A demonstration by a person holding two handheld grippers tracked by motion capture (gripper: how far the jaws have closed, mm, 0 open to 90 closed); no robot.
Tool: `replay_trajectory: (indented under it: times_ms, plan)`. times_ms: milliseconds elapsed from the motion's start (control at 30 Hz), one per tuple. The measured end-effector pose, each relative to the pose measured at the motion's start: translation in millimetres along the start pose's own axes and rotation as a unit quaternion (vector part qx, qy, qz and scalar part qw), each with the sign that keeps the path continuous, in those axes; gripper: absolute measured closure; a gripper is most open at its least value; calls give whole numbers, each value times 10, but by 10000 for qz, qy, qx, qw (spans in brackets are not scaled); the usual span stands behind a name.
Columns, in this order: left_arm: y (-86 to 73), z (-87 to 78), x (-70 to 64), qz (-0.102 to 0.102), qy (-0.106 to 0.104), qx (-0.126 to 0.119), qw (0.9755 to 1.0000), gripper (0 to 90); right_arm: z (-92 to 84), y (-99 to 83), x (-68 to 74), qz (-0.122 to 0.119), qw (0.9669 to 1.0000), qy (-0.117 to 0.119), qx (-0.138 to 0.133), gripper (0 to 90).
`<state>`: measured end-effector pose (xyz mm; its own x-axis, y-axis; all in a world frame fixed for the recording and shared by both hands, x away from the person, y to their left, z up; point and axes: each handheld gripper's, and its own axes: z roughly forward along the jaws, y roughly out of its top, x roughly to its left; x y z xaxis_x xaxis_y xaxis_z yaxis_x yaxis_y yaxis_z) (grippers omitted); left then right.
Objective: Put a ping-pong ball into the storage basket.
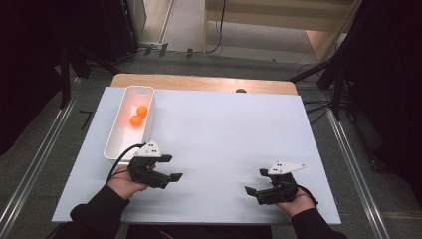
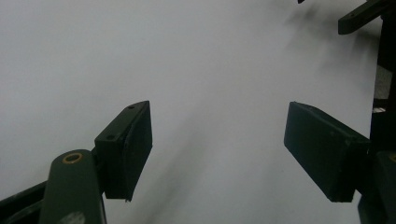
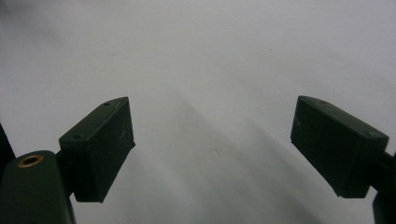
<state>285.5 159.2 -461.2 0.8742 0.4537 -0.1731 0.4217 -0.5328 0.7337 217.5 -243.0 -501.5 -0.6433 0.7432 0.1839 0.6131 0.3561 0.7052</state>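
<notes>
My left gripper [image 1: 173, 167] rests low over the white table top [image 1: 224, 134] at the front left and points right. Its jaws stand open, and in the left gripper view [image 2: 217, 144] there is bare white surface between them. At the front right, my right gripper [image 1: 256, 181] points left toward it. Its jaws are also open, with nothing between them in the right gripper view [image 3: 210, 149]. A long white bin [image 1: 113, 144] lies at the left of the table, just behind the left gripper. Two orange balls [image 1: 139, 116] sit in its far half.
The white top lies on a wooden table [image 1: 199, 82] whose far edge shows behind it. Dark stands and cables [image 1: 338, 84] ring the table on the floor. In the left gripper view, part of the right gripper [image 2: 359, 16] shows at the upper right.
</notes>
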Motion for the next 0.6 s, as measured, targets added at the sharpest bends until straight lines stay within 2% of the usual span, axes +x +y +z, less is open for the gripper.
replay_trajectory:
  times_ms: [333,533,600]
  plan:
    - [-112,-12,-3,28,-19,133,9999,240,3,-1,0,1,10000,4,6,118]
    - [-182,-25,6,-104,-111,194,9997,240,3,-1,-2,-2,10000,3,10,118]
    - [-199,-36,1,-82,-115,168,9998,240,4,-1,-2,-5,10000,6,20,118]
